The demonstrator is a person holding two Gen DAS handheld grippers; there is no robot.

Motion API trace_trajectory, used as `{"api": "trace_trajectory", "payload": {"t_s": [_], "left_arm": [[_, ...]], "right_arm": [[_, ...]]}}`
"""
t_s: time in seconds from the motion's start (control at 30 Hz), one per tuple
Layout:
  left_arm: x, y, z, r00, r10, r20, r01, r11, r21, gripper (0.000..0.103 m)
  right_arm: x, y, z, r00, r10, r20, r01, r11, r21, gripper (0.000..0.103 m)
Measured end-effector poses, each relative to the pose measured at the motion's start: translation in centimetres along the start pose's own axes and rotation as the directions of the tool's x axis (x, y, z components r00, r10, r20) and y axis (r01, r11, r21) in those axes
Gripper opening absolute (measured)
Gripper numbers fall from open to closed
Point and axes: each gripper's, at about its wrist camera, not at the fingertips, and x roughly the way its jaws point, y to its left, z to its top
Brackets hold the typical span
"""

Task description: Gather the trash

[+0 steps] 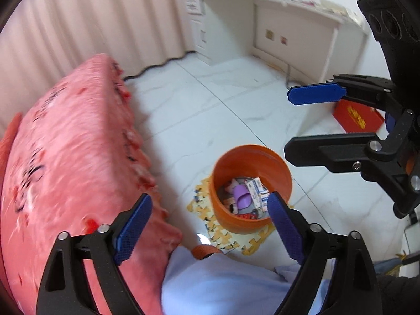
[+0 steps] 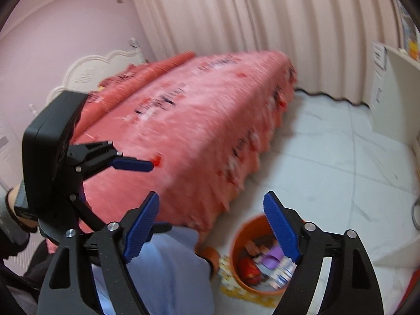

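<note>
Orange bin (image 1: 250,187) below both open grippers.

Both wrist views look down, sharing the bin (image 1: 250,189), somewhat blurred.

Both tools, left tool (image 1: 210,225) and right tool (image 1: 288,120), gape empty above the trash-filled orange bin (image 1: 273,168).

Orange bin (image 1: 250,173); pink bedspread (image 1: 73,157) with red-black print at nine o'clock; white marbled floor (image 1: 210,99); yellow puzzle mat (image 1: 223,236).
</note>
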Motion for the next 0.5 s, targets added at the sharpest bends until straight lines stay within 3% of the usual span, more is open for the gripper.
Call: {"api": "trace_trajectory", "payload": {"t_s": [0.17,0.27,0.4,0.5], "left_arm": [[-5.4,2.3,-3.9,0.996,0.087,0.036,-0.083,0.991,-0.109,0.091],[-9.0,3.8,-7.1,0.986,0.158,0.052,-0.145,0.968,-0.205,0.091],[-13.6,5.8,-12.1,0.962,0.269,0.054,-0.231,0.901,-0.368,0.091],[-17.3,6.9,-15.6,0.926,0.376,0.035,-0.316,0.822,-0.474,0.091]], "right_arm": [[-0.2,6.6,1.9,0.993,0.105,0.047,-0.100,0.991,-0.090,0.088],[0.2,10.2,2.7,0.985,0.160,0.059,-0.152,0.980,-0.126,0.090],[1.0,16.2,3.4,0.968,0.246,0.056,-0.231,0.954,-0.191,0.095],[1.6,20.8,3.4,0.955,0.294,0.051,-0.273,0.930,-0.247,0.098]]}}
